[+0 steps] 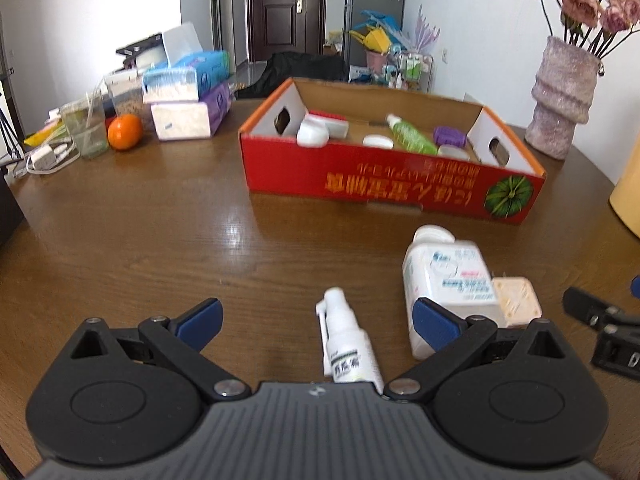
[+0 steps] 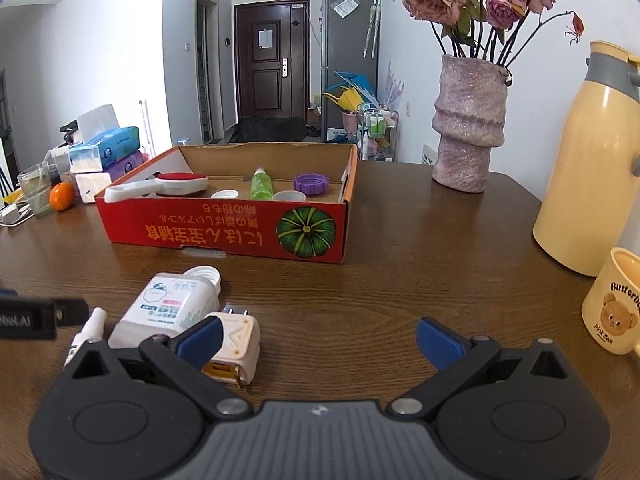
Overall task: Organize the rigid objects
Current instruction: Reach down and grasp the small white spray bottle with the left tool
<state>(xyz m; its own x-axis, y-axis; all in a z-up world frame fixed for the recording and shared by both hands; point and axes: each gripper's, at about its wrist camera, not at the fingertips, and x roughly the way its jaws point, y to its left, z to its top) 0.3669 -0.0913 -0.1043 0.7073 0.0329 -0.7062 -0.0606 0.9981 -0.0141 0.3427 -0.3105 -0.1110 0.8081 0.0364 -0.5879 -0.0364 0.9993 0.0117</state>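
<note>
Clearly both wide open and empty: left hand-held gripper [image 1: 316,322] over the spray bottle [image 1: 348,350] lying on the bench [image 1: 160,240], right hand-held gripper [image 2: 318,338] beside the charger [image 2: 234,344]. Could nudge the adjacent white bottle [image 1: 444,280] while closing; red box [image 1: 384,176] well apart.

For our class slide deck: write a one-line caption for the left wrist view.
Open left gripper over a small spray bottle beside a white pill bottle, red cardboard box beyond.

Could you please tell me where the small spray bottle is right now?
The small spray bottle lies flat on the wooden table, between the open left claw's fingers, just left of the white pill bottle.
</note>
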